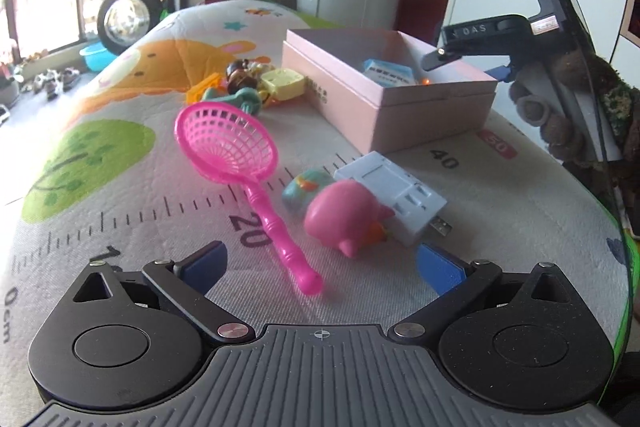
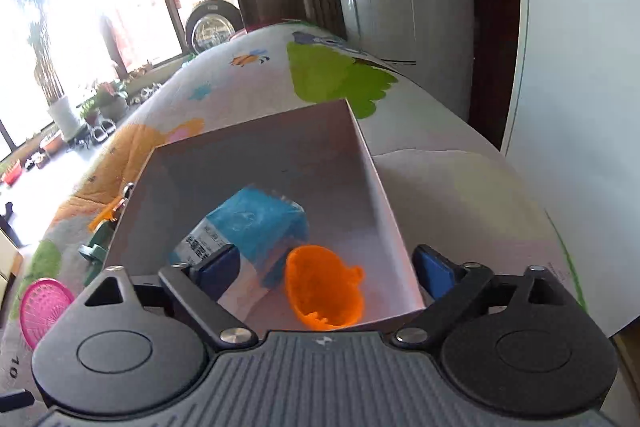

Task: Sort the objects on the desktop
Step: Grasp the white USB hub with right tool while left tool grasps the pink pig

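Observation:
A pink box (image 1: 436,95) (image 2: 374,163) stands on the play mat. Inside it lie a blue-and-white carton (image 2: 244,231) (image 1: 388,71) and an orange toy cup (image 2: 324,287). My right gripper (image 2: 326,269) hangs open over the box's near end with nothing between its fingers; in the left wrist view the right gripper (image 1: 472,41) reaches over the box rim. My left gripper (image 1: 320,265) is open, low over the mat, just behind the handle of a pink toy net (image 1: 228,141). A pink pig (image 1: 344,217), a white USB block (image 1: 394,189) and a small teal toy (image 1: 306,187) lie ahead of it.
A heap of small toys (image 1: 248,83) lies left of the box. The mat (image 1: 120,195) carries a printed ruler. A gloved hand (image 1: 560,115) holds the right gripper. Beyond the mat are a wheel (image 1: 126,15), a blue bowl (image 1: 98,57) and a window.

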{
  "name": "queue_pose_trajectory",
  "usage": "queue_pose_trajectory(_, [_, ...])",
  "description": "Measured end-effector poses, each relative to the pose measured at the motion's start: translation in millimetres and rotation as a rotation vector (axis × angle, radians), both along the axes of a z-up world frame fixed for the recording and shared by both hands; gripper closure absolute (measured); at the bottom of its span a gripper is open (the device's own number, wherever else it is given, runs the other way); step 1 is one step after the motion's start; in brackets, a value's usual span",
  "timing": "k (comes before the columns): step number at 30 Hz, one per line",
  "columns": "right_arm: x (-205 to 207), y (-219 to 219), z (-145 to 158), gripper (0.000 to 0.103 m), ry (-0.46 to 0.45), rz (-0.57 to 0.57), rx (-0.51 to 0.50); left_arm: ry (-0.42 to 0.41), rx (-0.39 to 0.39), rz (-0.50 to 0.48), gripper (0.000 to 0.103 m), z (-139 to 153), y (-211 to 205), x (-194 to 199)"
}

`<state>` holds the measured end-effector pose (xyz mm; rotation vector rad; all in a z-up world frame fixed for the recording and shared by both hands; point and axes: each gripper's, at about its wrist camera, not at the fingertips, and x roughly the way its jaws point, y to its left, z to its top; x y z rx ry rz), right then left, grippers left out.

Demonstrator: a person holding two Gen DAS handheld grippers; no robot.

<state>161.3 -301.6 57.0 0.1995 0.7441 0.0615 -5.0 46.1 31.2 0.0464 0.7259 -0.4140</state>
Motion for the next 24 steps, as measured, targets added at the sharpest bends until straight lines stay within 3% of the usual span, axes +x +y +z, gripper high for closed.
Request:
queue_pose_trajectory(5, [-13.7,15.6,1.1,0.001,-0.026,0.192,0.113,0.008,0.025,-0.015,0.0,2.9,-13.7,2.3])
queue_pose_trajectory(9, [-55.2,33.0,13.6,0.0,-0.151,0.265,-0.037,0.024,0.042,-0.033,0.0,1.6,-33.8,9.1])
queue_pose_trajectory(12, [-85.1,31.4,10.6,0.0,-0.162,0.291,-0.078,0.034,0.056,-0.073,0.0,-1.2,-54.1,18.3])
queue_pose_trajectory(15, [-109.7,17.8,-1.3,0.0,-0.13,0.243,-0.071,0.033,0.082,-0.098,0.0,-5.3,-73.6,28.1])
queue_pose_trajectory(18, [-129.6,-4.3,-15.4,0.0,-0.085,0.156,-0.043,0.047,0.052,-0.14,0.0,-6.9,-88.9,37.9])
queue_pose_trajectory(23, [-135.7,-32.1,-40.4,0.0,0.039,0.077,0.073,0.044,0.043,-0.208,0.0,-7.1,-100.7,40.7])
queue_pose_trajectory(24, [-136.4,-34.6,-43.6,0.0,0.014,0.064,0.095,0.042,0.056,-0.213,0.0,-7.7,-99.7,39.7])
